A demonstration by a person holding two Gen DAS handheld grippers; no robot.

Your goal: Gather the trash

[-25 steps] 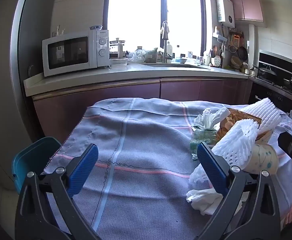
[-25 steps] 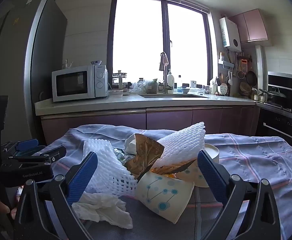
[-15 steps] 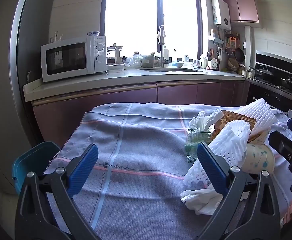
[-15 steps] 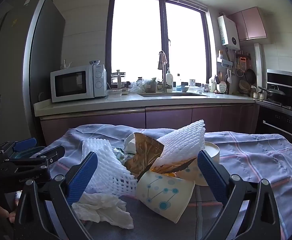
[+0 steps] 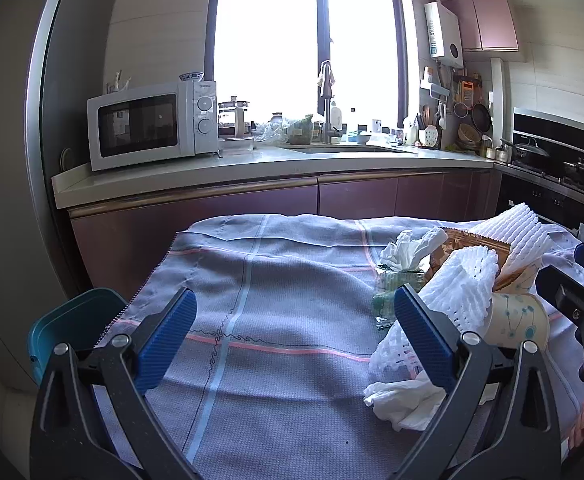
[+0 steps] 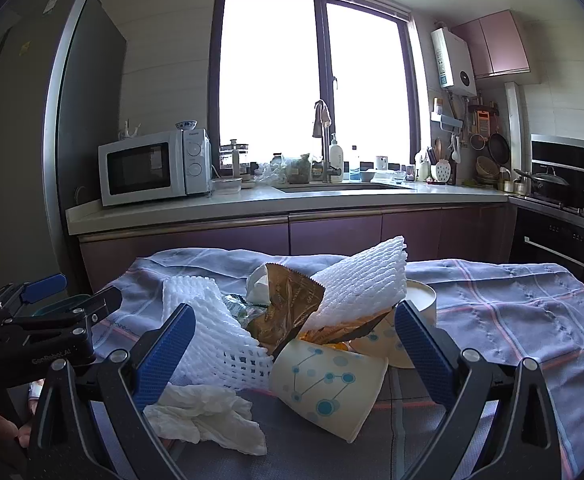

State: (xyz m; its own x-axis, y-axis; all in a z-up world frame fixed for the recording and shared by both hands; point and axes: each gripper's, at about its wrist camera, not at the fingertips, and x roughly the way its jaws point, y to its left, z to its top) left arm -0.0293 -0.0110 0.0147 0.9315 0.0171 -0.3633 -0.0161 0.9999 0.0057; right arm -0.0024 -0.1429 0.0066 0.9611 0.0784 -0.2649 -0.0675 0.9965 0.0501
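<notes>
Comparing with the views a moment ago, very little has shifted: the left wrist view has swung a touch, so the trash pile sits slightly further left in its frame, while the right wrist view is practically unchanged. Nothing in the pile has been disturbed, so by my reading collection has not yet begun. The left gripper (image 5: 294, 326) stands with its jaws spread wide and nothing between them, hovering over bare tablecloth (image 5: 252, 280) at lower centre. The right gripper (image 6: 294, 340) is likewise fully spread and holds nothing; the pile lies just ahead, framed between its blue pads. That pile fills the lower middle of the right view: a printed paper cup (image 6: 328, 386) on its side, a crumpled tissue (image 6: 208, 414) at lower left, two white foam nets (image 6: 212, 336), and a gold wrapper (image 6: 288, 304) leaning against a paper bowl (image 6: 420, 296). A teal bin (image 5: 72, 320) shows at the lower left of the left view, past the table's edge, probably the destination. The cup looks the nearest thing to take first.
</notes>
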